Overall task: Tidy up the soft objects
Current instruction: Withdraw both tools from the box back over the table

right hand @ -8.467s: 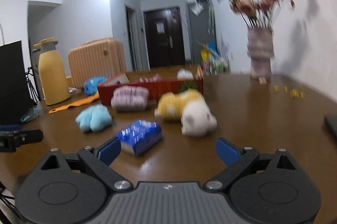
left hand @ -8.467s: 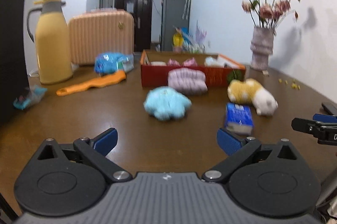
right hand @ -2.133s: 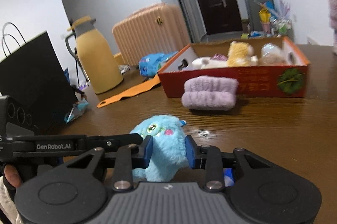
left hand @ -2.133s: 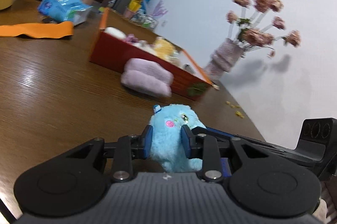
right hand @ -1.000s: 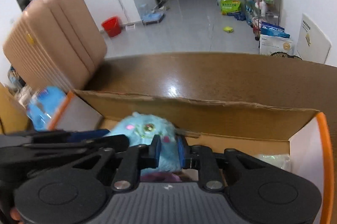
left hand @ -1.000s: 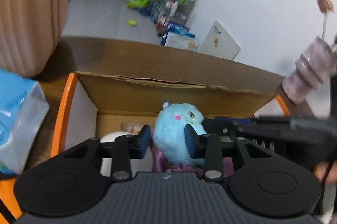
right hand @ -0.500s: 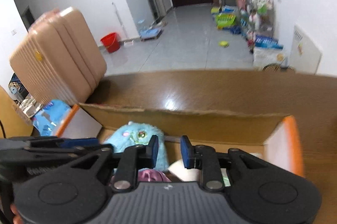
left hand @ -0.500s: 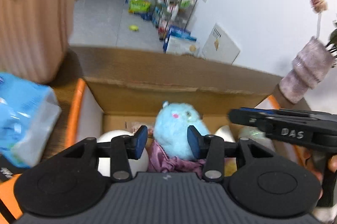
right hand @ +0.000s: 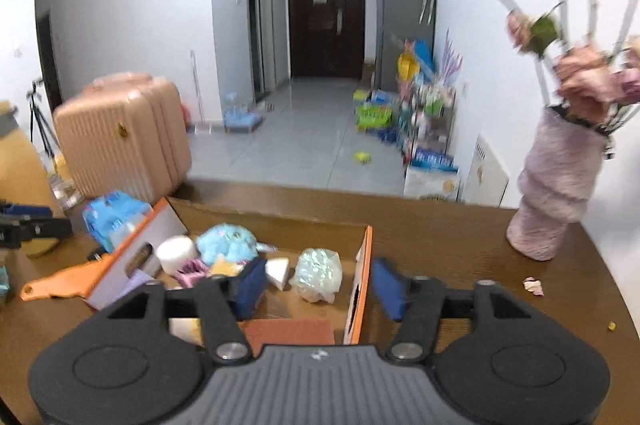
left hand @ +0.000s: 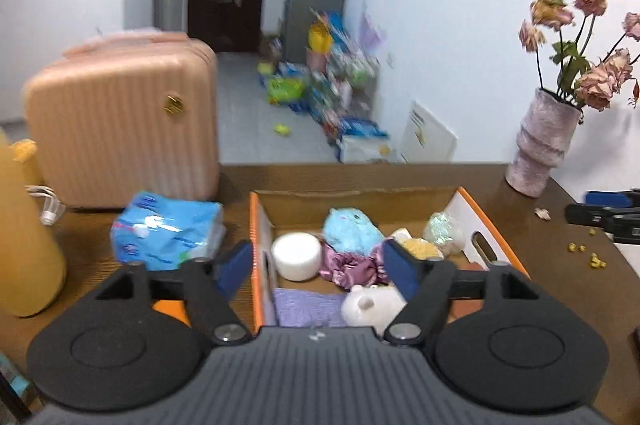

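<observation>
Blue plush toy point(left hand: 349, 229) sits in the cardboard box point(left hand: 494, 229), frame centre. My left gripper point(left hand: 318, 267) and right gripper point(right hand: 316, 287) jaws opening wide, empty. Plush looks light, squashy; grab mid-body.

fluffy plush toy point(left hand: 351, 233), cardboard box point(left hand: 494, 227), glossy wood table point(left hand: 568, 289)

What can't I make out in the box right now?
- Near end of the box: left wrist view, covered by the left gripper body.
- Purple item: left wrist view, cut off by that body.
- Blue plush: right wrist view, blurred, base hidden by neighbouring items.
- Both grippers' jaws opening, nothing between them.
</observation>
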{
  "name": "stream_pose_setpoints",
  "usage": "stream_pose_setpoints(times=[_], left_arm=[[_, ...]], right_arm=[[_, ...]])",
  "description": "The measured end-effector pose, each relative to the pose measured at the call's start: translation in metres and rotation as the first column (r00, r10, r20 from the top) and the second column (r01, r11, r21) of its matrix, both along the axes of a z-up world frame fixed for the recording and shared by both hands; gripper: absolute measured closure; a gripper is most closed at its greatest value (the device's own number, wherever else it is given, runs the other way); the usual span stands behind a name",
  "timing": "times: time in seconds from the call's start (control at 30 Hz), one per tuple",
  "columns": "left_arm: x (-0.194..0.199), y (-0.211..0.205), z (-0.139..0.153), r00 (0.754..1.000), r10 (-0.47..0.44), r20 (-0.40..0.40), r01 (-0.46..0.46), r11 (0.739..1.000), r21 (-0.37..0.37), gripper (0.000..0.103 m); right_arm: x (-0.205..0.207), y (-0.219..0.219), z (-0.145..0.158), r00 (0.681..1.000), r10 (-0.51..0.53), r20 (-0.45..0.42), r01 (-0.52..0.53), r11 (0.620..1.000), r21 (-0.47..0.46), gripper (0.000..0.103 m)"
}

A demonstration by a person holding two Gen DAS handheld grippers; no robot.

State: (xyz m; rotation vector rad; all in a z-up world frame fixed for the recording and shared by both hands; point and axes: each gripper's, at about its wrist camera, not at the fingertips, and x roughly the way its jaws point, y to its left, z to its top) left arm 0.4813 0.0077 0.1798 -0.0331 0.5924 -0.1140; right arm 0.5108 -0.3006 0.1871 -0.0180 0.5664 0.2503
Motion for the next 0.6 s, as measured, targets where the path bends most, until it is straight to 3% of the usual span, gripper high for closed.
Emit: stream_pose_setpoints(times=[0.1,0.2,0.3,0.53,0.6], left_arm=[[-0.039,-0.007,-0.008,0.998,0.021,0.067,-0.024,0.998,0.051,0.011],[-0.071,-0.01,-0.027,0.999,0.016,0.052,-0.018,0.999,0.038,0.011],[-0.11,-0.011,-0.045,0.995,0.036,0.088,-0.04,0.999,0.035,0.011],[-0.208,-0.015,-0.094,0.99,0.044,0.132,-0.049,0.998,0.033,0.01],[-0.233,-0.012,-0.108,0.993,0.036,0.117,-0.037,0.999,0.001,0.007]], right_arm=[[-0.039,-0.002,0.002,0.997,-0.006,0.075,0.004,1.0,0.025,0.034],[-0.078,-0.001,-0.003,0.989,0.0,0.148,-0.006,0.999,0.038,0.034],[-0.117,-0.005,-0.016,0.98,-0.007,0.2,-0.006,0.998,0.065,0.033],[-0.205,-0.008,-0.08,0.98,0.016,0.199,-0.038,0.993,0.109,0.031],[-0.227,-0.01,-0.107,0.985,0.035,0.169,-0.056,0.991,0.122,0.03]])
